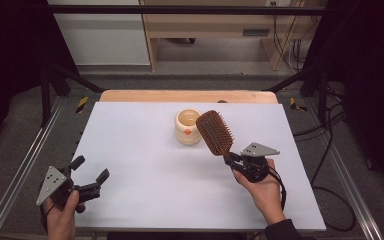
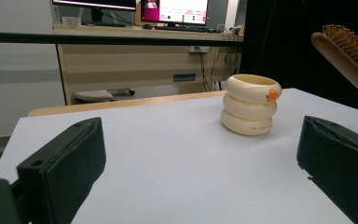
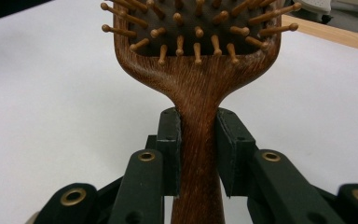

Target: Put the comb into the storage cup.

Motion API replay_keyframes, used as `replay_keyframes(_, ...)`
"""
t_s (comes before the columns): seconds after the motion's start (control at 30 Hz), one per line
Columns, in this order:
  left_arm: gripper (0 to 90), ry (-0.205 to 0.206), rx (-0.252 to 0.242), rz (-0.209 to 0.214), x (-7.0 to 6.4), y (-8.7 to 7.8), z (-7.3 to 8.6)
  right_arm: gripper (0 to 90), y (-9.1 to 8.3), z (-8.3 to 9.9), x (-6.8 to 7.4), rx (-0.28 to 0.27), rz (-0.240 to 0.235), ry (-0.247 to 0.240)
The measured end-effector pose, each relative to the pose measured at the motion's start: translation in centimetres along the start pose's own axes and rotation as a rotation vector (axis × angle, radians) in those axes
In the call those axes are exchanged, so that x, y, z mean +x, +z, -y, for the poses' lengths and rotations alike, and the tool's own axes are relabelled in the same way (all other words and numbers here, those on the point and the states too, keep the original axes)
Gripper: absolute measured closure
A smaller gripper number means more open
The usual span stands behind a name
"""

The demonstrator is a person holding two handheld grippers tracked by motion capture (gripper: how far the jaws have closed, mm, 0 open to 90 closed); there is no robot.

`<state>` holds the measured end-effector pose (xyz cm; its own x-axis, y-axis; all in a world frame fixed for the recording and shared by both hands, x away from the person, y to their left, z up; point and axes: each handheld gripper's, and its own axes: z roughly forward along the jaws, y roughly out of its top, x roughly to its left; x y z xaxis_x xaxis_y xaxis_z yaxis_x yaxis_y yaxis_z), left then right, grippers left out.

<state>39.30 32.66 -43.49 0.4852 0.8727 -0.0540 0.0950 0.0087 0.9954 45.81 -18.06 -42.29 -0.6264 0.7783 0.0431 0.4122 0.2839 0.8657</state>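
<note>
A wooden paddle hairbrush (image 1: pixel 214 132) is held up over the white table, its bristled head near the cream ribbed cup (image 1: pixel 187 127). My right gripper (image 1: pixel 231 158) is shut on the brush's handle (image 3: pixel 198 154), bristles facing the camera in the right gripper view. The cup (image 2: pixel 250 104) stands upright with a small orange mark on its rim, and the brush head (image 2: pixel 349 56) hangs to its right in the left gripper view. My left gripper (image 1: pixel 90 169) rests at the table's front left corner, open, with nothing between its jaws.
The white tabletop (image 1: pixel 145 165) has a wooden strip (image 1: pixel 187 96) along its far edge. Metal frame rails (image 1: pixel 25 165) run along both sides. A desk with monitors (image 2: pixel 168 11) stands beyond the table.
</note>
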Motion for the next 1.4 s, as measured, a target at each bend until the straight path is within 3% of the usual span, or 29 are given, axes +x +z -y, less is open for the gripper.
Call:
replay_keyframes(0.43,2.6,-0.017,0.034,0.029,-1.2,0.7,-0.1,73.2,0.5,-0.1,1.2,-0.034,-0.022,-0.006)
replay_keyframes(0.57,2.2,-0.022,0.054,0.054,-2.6,1.5,0.0,73.2,0.7,-0.2,1.4,-0.043,-0.027,-0.009)
replay_keyframes(0.73,2.2,-0.029,0.056,0.116,-4.8,2.7,-0.4,73.2,0.8,-0.4,1.8,-0.056,-0.04,-0.016)
replay_keyframes(1.03,2.4,-0.018,0.023,0.21,-7.4,5.4,-4.2,73.2,1.3,-1.3,2.6,-0.099,-0.064,-0.042)
replay_keyframes(1.2,2.6,-0.017,0.035,0.251,-8.9,8.3,-6.1,73.2,1.9,-1.7,3.2,-0.103,-0.073,-0.07)
replay_keyframes(1.27,2.7,-0.037,0.038,0.269,-9.5,9.1,-6.7,73.2,1.9,-1.8,3.4,-0.11,-0.082,-0.075)
replay_keyframes(1.4,2.3,-0.034,0.046,0.292,-10.9,10.5,-7.6,73.2,2.2,-2.2,3.5,-0.127,-0.085,-0.085)
